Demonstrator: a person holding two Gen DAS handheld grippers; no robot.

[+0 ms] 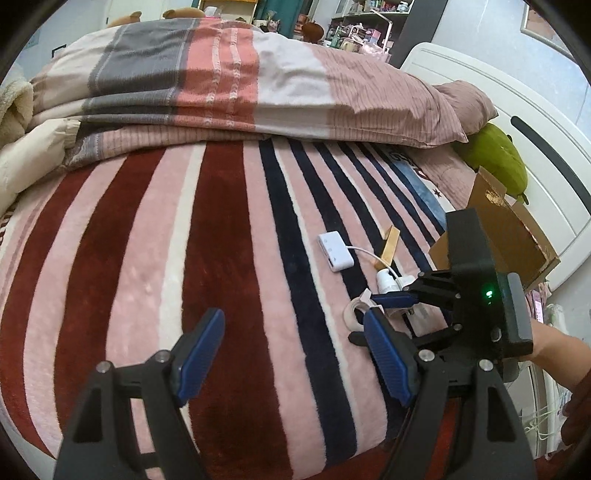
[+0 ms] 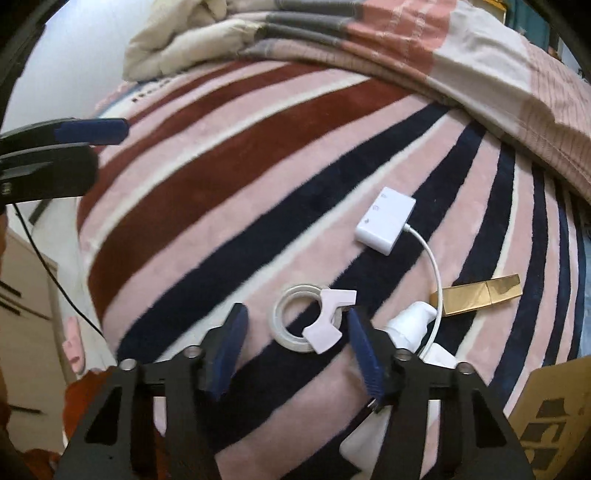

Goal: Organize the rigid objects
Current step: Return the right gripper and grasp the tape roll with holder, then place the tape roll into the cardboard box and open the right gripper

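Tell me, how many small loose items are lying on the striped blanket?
4: a tape roll between the right fingers, a white adapter beyond it, a gold box and a white bottle alongside. Others may be hidden.

Striped plush blanket [image 1: 229,240] covers bed: maroon, pink, white, navy bands. Folded quilt [image 1: 229,81], grey, salmon, white, dusty-pink blocks, heaped along far side. Cream fleece bedding [image 1: 14,103] bunched at left edge. Green plush toy [image 1: 498,158] against white headboard [image 1: 546,147], beside pink pillow [image 1: 465,99]. Cluttered shelves [image 1: 362,26] in far background, contents too small to tell. Brown plush toy [image 1: 314,29] before shelves.
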